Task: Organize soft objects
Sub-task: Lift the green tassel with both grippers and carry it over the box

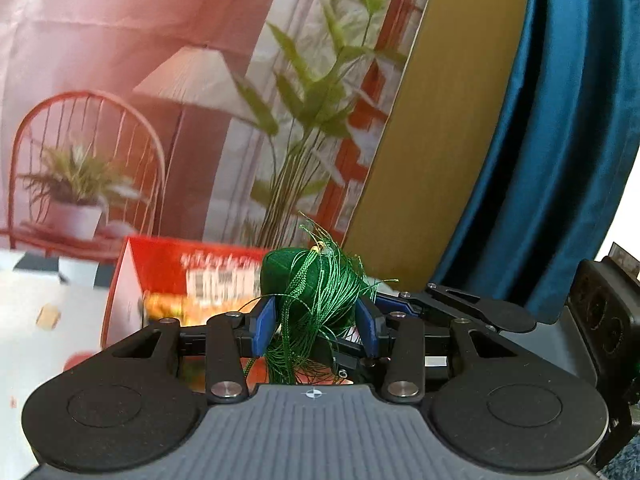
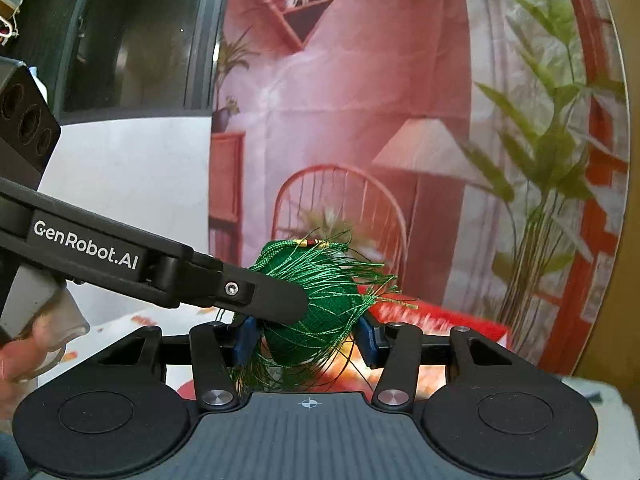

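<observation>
The left tool (image 1: 316,326) grips a green tasselled pouch (image 1: 308,280), its blue pads (image 1: 264,326) pressed against both sides of the round cloth body. The right tool (image 2: 306,338) clamps the same green tasselled pouch (image 2: 316,312) from its own side, blue pads (image 2: 368,338) tight on the fabric, so both tools share one grip and the pouch hangs between them, lifted off the white surface (image 1: 24,300).

Loose green threads spill down from the pouch and over the linkages of both tools; a small gold bead (image 2: 308,243) sits at its top. In the right wrist view the left tool's black finger (image 2: 260,296) crosses in from the left and touches the pouch; a hand (image 2: 24,344) shows at the far left edge.

Directly behind and below the pouch lies a red printed box (image 1: 192,276), its near edge close under the dangling threads. Further behind the pouch stands a printed backdrop (image 1: 160,80) of a room with chair, lamp and plants. To the pouch's right in the left wrist view are a yellow panel (image 1: 448,140) and a blue curtain (image 1: 560,140). Above the pouch there is open room.
</observation>
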`<state>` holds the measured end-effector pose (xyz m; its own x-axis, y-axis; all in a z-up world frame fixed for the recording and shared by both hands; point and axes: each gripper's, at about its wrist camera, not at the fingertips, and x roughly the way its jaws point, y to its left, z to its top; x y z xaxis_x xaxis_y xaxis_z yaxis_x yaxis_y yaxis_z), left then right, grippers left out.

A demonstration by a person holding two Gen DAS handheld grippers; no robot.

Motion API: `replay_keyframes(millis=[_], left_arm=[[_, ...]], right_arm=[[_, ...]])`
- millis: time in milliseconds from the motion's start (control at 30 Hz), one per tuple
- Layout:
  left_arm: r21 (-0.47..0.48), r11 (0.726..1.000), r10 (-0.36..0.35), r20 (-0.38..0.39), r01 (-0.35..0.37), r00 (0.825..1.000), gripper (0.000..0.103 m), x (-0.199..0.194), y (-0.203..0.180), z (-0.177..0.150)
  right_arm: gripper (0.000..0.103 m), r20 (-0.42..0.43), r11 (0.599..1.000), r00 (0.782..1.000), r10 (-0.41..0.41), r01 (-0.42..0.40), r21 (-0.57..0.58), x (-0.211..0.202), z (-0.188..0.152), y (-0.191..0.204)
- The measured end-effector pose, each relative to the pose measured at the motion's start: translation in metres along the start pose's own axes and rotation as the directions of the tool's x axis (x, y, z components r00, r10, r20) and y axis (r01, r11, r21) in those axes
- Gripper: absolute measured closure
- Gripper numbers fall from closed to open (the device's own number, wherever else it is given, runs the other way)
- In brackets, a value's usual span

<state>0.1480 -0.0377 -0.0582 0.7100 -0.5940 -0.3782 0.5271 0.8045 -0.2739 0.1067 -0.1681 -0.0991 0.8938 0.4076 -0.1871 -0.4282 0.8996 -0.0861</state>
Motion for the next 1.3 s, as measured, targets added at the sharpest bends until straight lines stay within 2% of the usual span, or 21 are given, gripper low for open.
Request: replay_keyframes(millis=[167,300,467,700,933,1133,1300], left_arm=[[0.028,1.0,-0.006,0.028,0.005,1.0,0.057,0.023,-0.006,0.029],[-0.001,1.0,-0.03,0.041,0.03,0.999,0.057,0.044,-0.003,0.047],[-0.012,0.999,-0.042,0.017,0.042,0.999,0.057,0.072,-0.001,0.053],[-0.034,0.998,-0.052,-0.078,0.05,0.996,0.057,0.121,0.006,0.035],[-0.054,0.997,-0.06,-0.201,0.05,0.978,0.057,0.162,0.017,0.007],[-0.067,0.996,-0.067,-0.266,0.051,0.962,0.057,0.177,0.024,-0.009],[-0.063,0.997,-0.057,-0.278,0.041,0.959,0.057,0.175,0.026,-0.014]], right_arm=[[0.057,0.033,0.999,0.999,-0.028,0.03,-0.038,0.016,0.025,-0.025],[0.057,0.045,0.997,0.998,-0.05,0.052,-0.052,0.03,0.038,-0.046],[0.057,0.03,0.995,0.997,-0.076,0.078,-0.07,0.047,0.042,-0.07],[0.057,-0.049,0.995,0.995,-0.092,0.09,-0.048,0.07,0.015,-0.101],[0.057,-0.158,0.996,0.984,-0.086,0.089,0.012,0.089,-0.026,-0.123],[0.057,-0.225,0.994,0.972,-0.068,0.085,0.065,0.096,-0.051,-0.13],[0.056,-0.264,0.991,0.962,-0.066,0.093,0.094,0.099,-0.061,-0.13]])
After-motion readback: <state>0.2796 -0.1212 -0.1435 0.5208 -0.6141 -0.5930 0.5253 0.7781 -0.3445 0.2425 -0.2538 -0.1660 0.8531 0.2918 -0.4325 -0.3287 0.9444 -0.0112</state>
